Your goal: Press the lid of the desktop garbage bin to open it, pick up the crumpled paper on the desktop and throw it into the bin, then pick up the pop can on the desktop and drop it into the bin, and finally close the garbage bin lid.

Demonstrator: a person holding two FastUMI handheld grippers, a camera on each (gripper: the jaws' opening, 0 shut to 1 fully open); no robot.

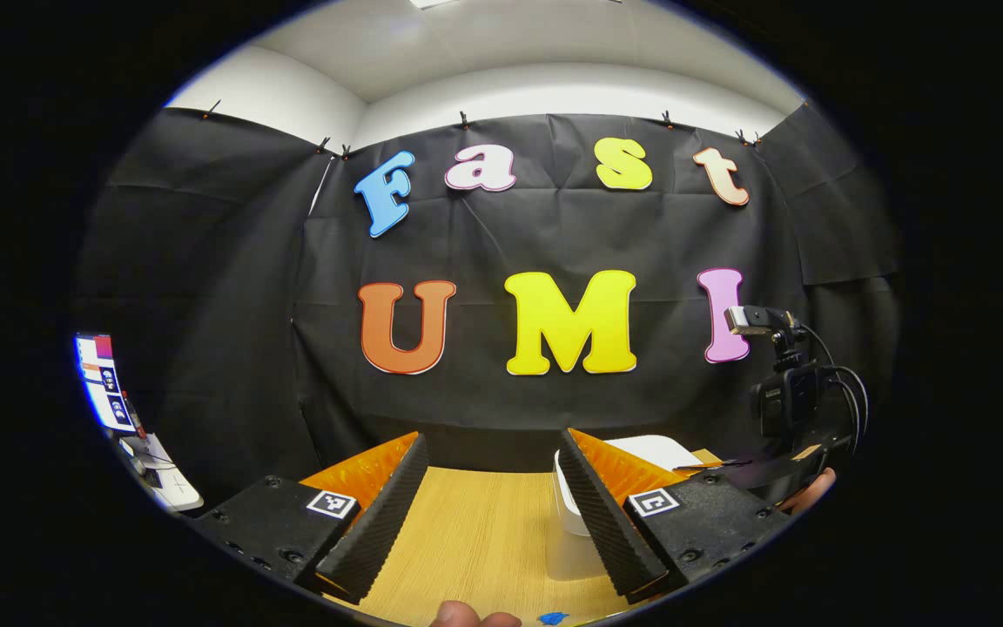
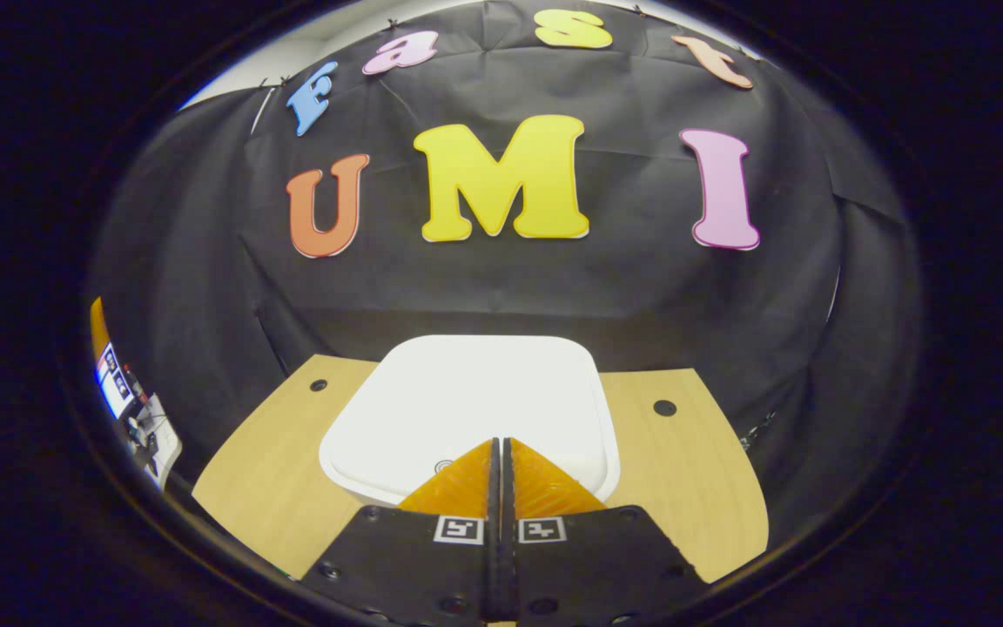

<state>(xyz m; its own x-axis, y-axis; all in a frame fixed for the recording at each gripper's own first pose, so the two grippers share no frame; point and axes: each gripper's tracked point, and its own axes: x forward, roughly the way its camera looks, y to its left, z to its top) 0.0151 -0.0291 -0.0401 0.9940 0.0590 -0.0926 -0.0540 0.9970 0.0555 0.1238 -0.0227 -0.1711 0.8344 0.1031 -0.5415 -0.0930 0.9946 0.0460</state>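
Observation:
The white garbage bin (image 2: pixel 467 401) stands on the wooden table (image 2: pixel 275 470) with its lid down flat. My right gripper (image 2: pixel 501 444) is shut with nothing between its fingers, its tips over the near part of the lid, close to a small round mark (image 2: pixel 442 466). Whether they touch the lid I cannot tell. In the left gripper view the bin (image 1: pixel 571 522) is partly hidden behind my right-hand finger. My left gripper (image 1: pixel 493 440) is open and empty, low over the table (image 1: pixel 475 531), to the left of the bin.
The other gripper's camera and cables (image 1: pixel 784 392) hang above the bin at the right, with a hand (image 1: pixel 811 488) below them. A thumb (image 1: pixel 467 615) and a blue scrap (image 1: pixel 552 618) lie at the near edge. A monitor (image 1: pixel 105 383) stands far left. Black cloth backs the table.

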